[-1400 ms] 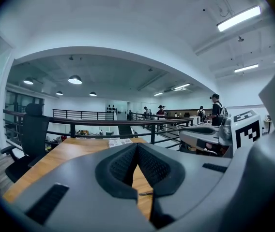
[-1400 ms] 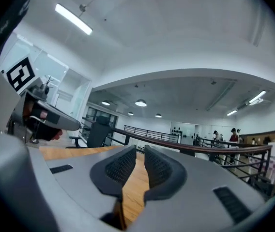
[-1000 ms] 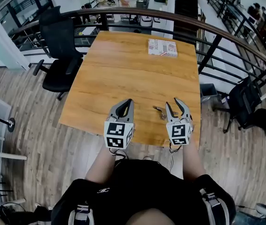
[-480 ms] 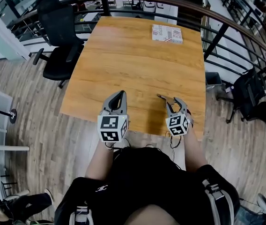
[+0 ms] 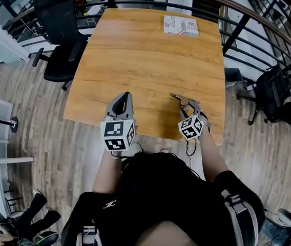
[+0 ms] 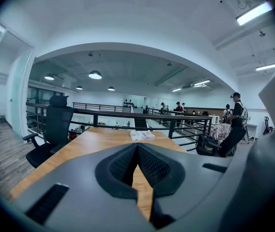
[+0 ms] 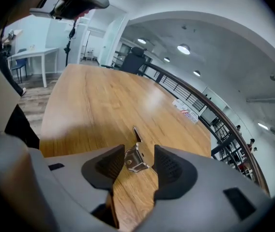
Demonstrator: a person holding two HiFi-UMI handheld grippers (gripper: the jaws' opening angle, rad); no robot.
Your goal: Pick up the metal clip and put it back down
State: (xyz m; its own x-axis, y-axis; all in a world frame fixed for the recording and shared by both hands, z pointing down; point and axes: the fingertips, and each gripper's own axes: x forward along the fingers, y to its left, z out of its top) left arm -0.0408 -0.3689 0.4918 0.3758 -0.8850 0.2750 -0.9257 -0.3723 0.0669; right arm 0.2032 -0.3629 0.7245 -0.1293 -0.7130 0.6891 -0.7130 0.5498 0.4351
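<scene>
Right gripper (image 7: pixel 139 150) points down at the near part of the counter (image 7: pixel 89 100). Its jaws have just been opening, and the metal clip (image 7: pixel 136 158) stands between them. The clip's folded body sits just beside the left pad, with a clear gap to the right pad, so neither pad looks to be pressing on it. Its thin arm points away along the wood. The clip seems to rest on the counter, so I judge the step in hand to be the release at the end of the put-down.

To do it well, let the jaws spread until the left pad is also plainly apart from the clip. Then draw the gripper back along its own line and upward, with no sideways sweep. The clip is light and springy, so a pad that brushes it could flick it or drag it. It lies close to the counter's near edge, which makes a nudge toward the person the slip to avoid.

Left gripper (image 6: pixel 137 145), a little further left, has its jaws together at the tips with nothing between them. It is best kept out of the way.

Further off, a printed box (image 5: pixel 181 25) lies at the counter's far end, well apart from the work.
</scene>
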